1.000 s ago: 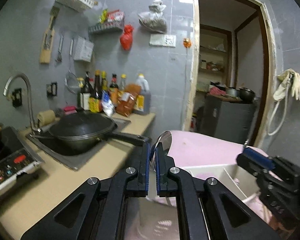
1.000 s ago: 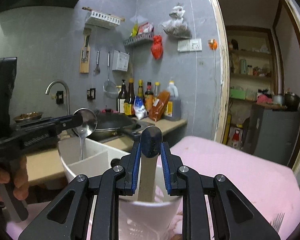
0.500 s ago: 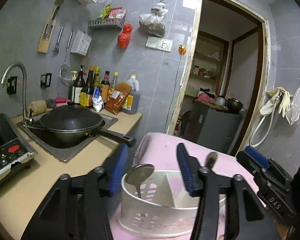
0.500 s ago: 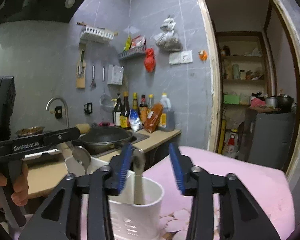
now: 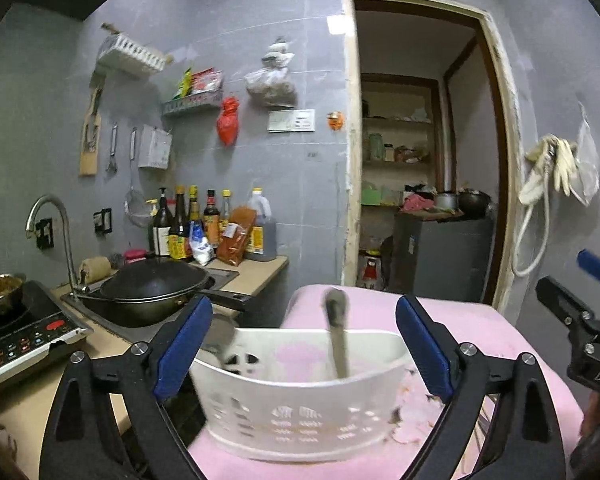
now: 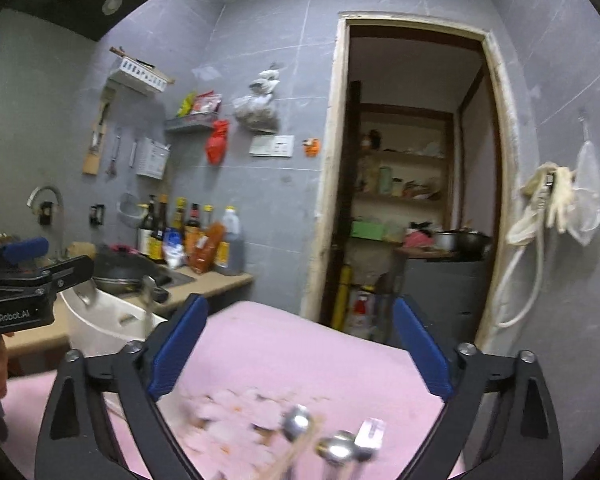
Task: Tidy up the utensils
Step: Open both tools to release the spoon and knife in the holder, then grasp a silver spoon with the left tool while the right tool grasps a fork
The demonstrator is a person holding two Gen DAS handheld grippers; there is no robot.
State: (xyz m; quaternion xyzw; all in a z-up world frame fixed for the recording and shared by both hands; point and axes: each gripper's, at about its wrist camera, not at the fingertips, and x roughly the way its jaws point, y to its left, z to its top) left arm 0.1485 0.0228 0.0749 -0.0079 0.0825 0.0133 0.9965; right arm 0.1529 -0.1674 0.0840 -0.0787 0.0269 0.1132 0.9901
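Left gripper [image 5: 300,348] jaws opening, gripping nothing, white caddy [image 5: 300,408] between; right gripper [image 6: 300,356] jaws opening, empty, above pink cloth [image 6: 300,352].

Utensils [image 6: 332,436] at the bottom of the right view are pure blur and cropped off; the spoon bowl [image 5: 220,338] sits half hidden behind the caddy [image 5: 300,400] wall.
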